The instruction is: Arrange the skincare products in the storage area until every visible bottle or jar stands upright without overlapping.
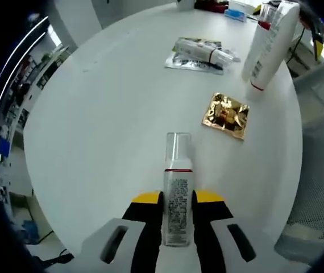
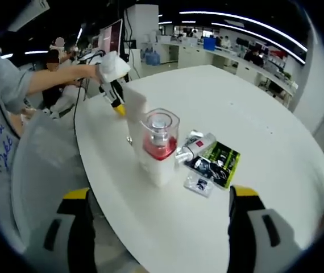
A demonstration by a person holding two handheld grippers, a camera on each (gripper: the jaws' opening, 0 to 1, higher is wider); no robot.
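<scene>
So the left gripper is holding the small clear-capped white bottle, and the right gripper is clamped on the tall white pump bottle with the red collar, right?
Half right. The left gripper does hold the small clear-capped white bottle between its jaws. But the right gripper is open: the right gripper view shows its jaws spread wide, short of the tall white pump bottle with the red collar, which stands free on the round white table.

Slim bottle (image 1: 177,196): label print too small to read, base hidden between the left tool (image 1: 178,199) jaws | tall white bottle (image 1: 267,42): top cut off by picture edge | dark sachet (image 2: 214,163): print illegible
</scene>
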